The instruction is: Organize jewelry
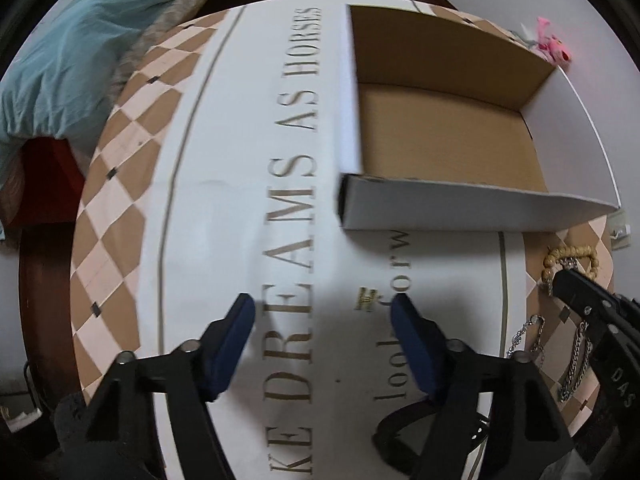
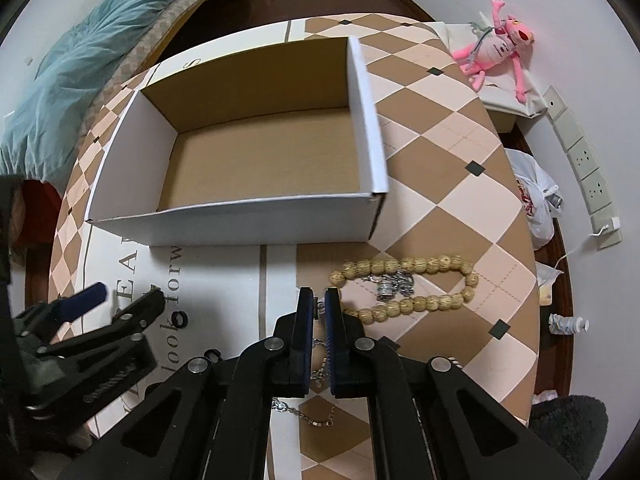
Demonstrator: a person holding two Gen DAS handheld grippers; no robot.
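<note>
An open white cardboard box (image 2: 256, 224) with a bare brown floor stands on the table; it also shows in the left wrist view (image 1: 460, 208). A wooden bead bracelet (image 2: 420, 266) lies in front of it, with a small silver trinket (image 2: 386, 290) inside its loop. My right gripper (image 2: 318, 300) is shut on a silver chain (image 2: 318, 374) that trails back under it. My left gripper (image 1: 322, 312) is open and empty above the lettered cloth. A gold ring (image 1: 366, 298) lies between its fingertips. Silver chains (image 1: 576, 356) lie beside the right gripper (image 1: 560, 280) there.
The table wears a checked brown and cream cloth (image 2: 460, 184) with a white lettered centre (image 1: 248, 184). A black ring (image 2: 179, 320) lies near the left gripper (image 2: 124, 300). A pink plush toy (image 2: 496, 46), a bed with teal bedding (image 2: 80, 80) and wall sockets (image 2: 580, 160) surround it.
</note>
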